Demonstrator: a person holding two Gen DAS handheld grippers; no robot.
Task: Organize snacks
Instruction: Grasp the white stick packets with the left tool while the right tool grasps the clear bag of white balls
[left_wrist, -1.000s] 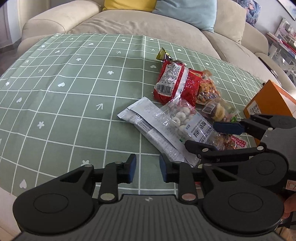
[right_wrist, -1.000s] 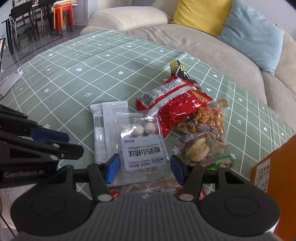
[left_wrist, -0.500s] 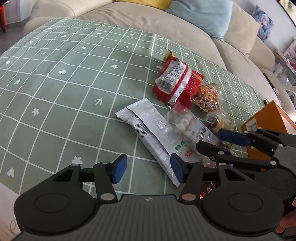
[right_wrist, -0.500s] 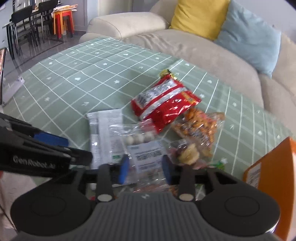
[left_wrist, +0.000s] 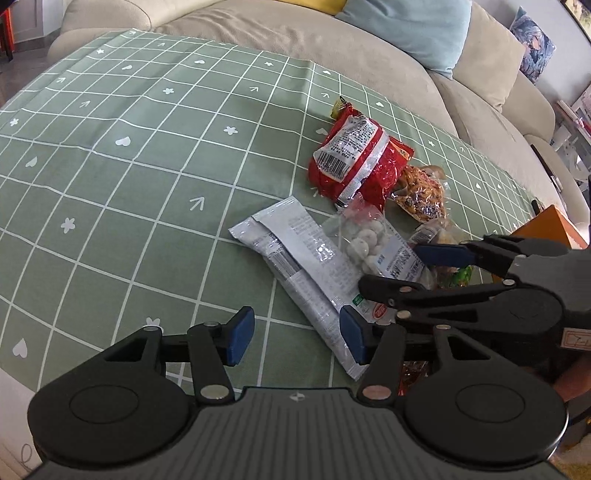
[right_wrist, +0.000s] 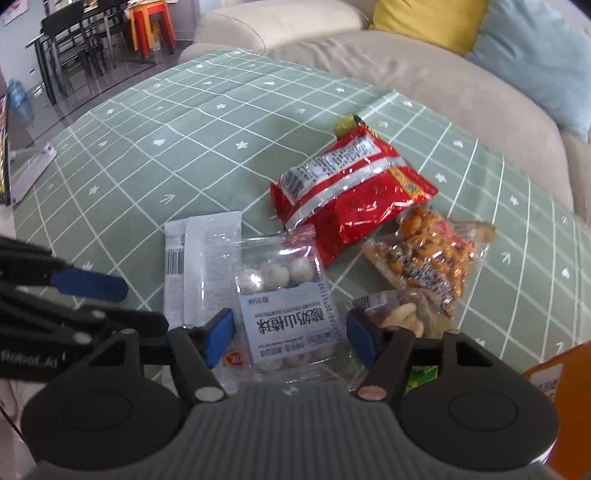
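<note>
Where the snacks pile at the table's near right, the white-ball bag (right_wrist: 284, 302) lies between the right hand-held gripper's (right_wrist: 290, 338) just-widened, untouching jaws. Only the right view shows chairs (right_wrist: 70, 55); only the left, open cloth (left_wrist: 129, 184) beside the left hand-held gripper (left_wrist: 295, 334), agape, empty. One red bag (right_wrist: 351, 199), one grey packet (left_wrist: 299, 251), one orange box (left_wrist: 550, 229).

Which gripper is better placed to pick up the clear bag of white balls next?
Right. The right gripper has just opened and straddles the clear bag, pads apart on both sides. The left gripper is open over bare tablecloth beside the silver packet.
</note>
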